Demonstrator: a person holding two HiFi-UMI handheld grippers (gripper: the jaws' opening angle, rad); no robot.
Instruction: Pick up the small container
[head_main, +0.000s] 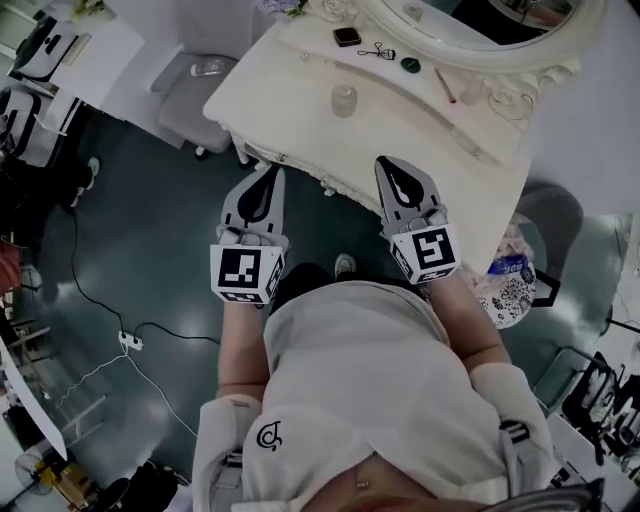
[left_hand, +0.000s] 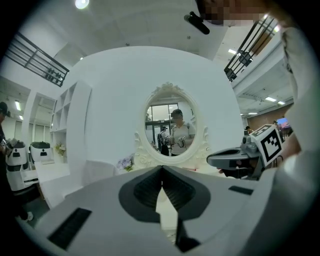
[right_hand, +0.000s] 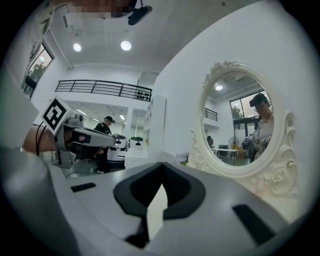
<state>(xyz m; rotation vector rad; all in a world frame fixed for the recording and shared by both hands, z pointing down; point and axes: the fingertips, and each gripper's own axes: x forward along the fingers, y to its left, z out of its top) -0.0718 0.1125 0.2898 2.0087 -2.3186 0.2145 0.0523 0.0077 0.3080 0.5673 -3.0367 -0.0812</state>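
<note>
On the white table (head_main: 290, 90), the container (head_main: 343, 100) is set upright near the front edge. It is located ahead of both grippers, roughly between their lines, and well apart from each. Behind it, a black square item (head_main: 347, 37), a lash curler (head_main: 377, 51), a dark round lid (head_main: 410, 64) and a red pencil (head_main: 445, 86) are laid along the base of the oval mirror (head_main: 460, 30). A grey chair (head_main: 195, 85) is placed at the table's left.

The left gripper (head_main: 270, 178) is held over the dark floor (head_main: 150, 230), just short of the table's front edge. Its jaws are closed tip to tip, and nothing is held between them. The right gripper (head_main: 386, 166) is held beside it, its tips seen against the table edge. Its jaws are likewise closed and empty. Both grippers are pointed toward the table and mirror.
</note>
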